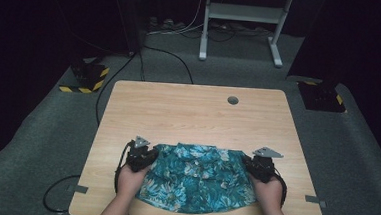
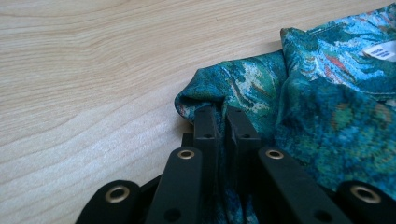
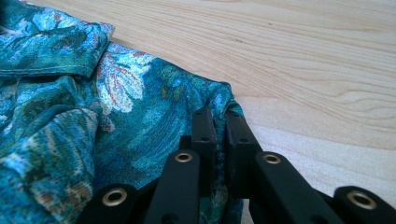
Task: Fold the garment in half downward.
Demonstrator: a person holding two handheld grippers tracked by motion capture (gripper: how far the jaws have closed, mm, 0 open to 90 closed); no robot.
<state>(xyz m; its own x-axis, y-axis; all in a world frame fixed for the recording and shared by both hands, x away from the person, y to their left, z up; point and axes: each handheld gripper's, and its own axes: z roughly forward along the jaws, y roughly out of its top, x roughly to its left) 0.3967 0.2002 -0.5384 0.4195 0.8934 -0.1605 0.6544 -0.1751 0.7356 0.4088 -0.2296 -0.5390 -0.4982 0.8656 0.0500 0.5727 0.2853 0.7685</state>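
Both forearms come in from the near edge of the light wooden table (image 1: 188,107), hands low and roughly level with each other, one at each side of the teal floral-print fabric garment (image 1: 197,175). Left hand (image 1: 132,178) wraps the left gripper (image 1: 148,154), which points right and slightly away, at the garment's far-left corner. Right hand (image 1: 268,187) mirrors it: right gripper (image 1: 249,163) points left at the far-right corner. Left gripper view: the left gripper (image 2: 222,116) has jaws pressed nearly together, a bunched fold of the teal cloth (image 2: 299,121) pinched between them, bare wood to the left, a white label (image 2: 380,50) at the far right. Right gripper view: the right gripper (image 3: 219,117) is likewise clamped on the cloth edge (image 3: 116,116), fabric puckered at the tips, bare table to the right. The garment lies flat on the near half of the table, centred between the two grippers, hem curving toward the near edge, collar area toward the far side.
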